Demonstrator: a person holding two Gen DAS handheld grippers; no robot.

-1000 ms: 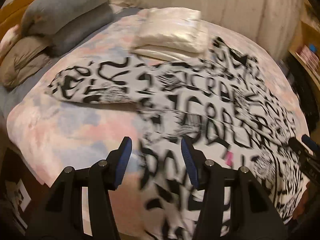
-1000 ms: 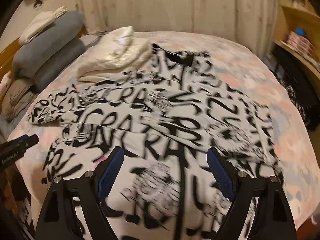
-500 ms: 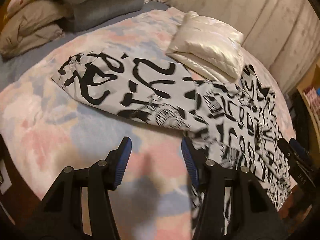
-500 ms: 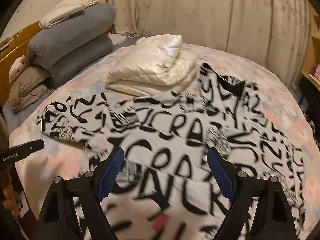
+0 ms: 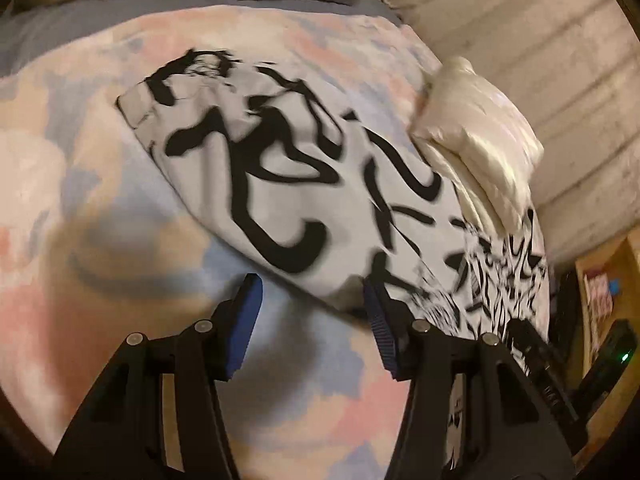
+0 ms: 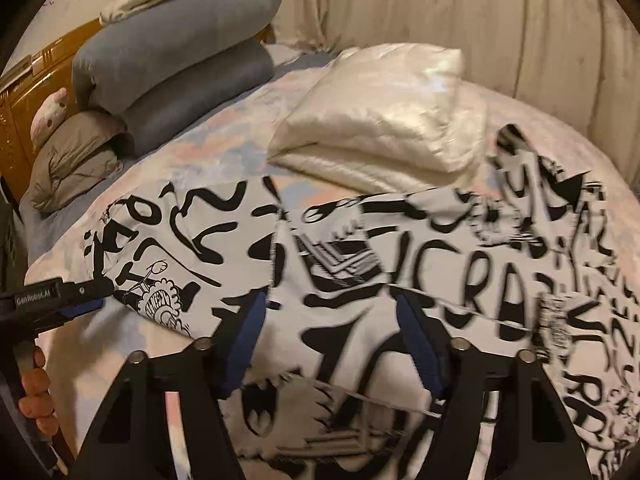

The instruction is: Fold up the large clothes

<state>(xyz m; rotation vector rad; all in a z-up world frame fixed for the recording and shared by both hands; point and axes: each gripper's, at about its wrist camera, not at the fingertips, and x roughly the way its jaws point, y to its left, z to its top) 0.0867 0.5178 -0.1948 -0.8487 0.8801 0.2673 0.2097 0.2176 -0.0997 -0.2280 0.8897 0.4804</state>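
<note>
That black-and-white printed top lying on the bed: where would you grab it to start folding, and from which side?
I'd take the printed top by its outstretched sleeve, near the cuff end, coming from the bed's near edge. It lies flat and apart from the cream bundle, with bare bedspread around it, so a finger can likely slip under.

Folded cream quilt on pastel bedspread, grey bolsters by wooden headboard.

Dim warm indoor light, heavy motion blur on the print garment, soft claw shadow on the bed, sheen on the quilt, fisheye bending, dark corners
</note>
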